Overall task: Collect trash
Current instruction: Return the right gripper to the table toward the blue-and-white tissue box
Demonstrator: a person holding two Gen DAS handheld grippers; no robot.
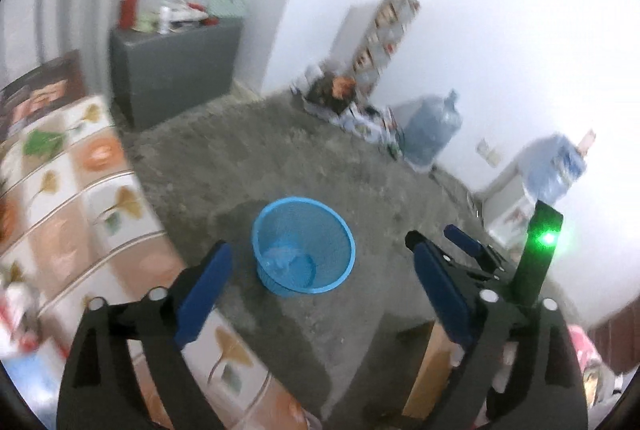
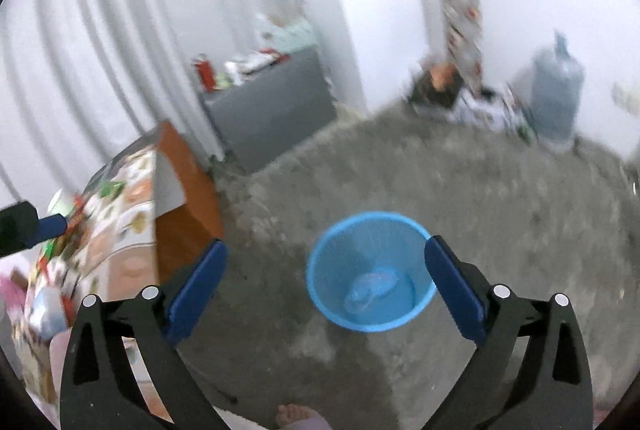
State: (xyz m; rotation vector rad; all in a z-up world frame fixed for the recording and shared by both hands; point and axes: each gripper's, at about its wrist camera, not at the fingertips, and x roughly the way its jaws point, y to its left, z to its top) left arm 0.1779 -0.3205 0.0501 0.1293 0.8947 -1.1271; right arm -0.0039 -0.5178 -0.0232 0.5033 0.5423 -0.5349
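Blue plastic mesh forms the trash basket point(image 1: 303, 246), which stands upright on the grey concrete floor point(image 1: 248, 166). At the bottom of the basket lies a clear crumpled plastic piece point(image 1: 282, 256); the blur does not let me say what it is.

The left gripper point(image 1: 320, 270) is released, its blue pads wide apart and holding nothing, and the basket shows between them. The right gripper point(image 2: 326, 282) is also released and holds nothing; the basket sits just by its right pad in that view.

Left of the basket is the bench point(image 1: 76, 198), covered with a cloth of leaf and orange squares. Behind the basket, near the white wall, stand a grey cabinet point(image 1: 176, 70) with a red bottle point(image 1: 129, 6) on top and, further right, a big water jug point(image 1: 434, 128).
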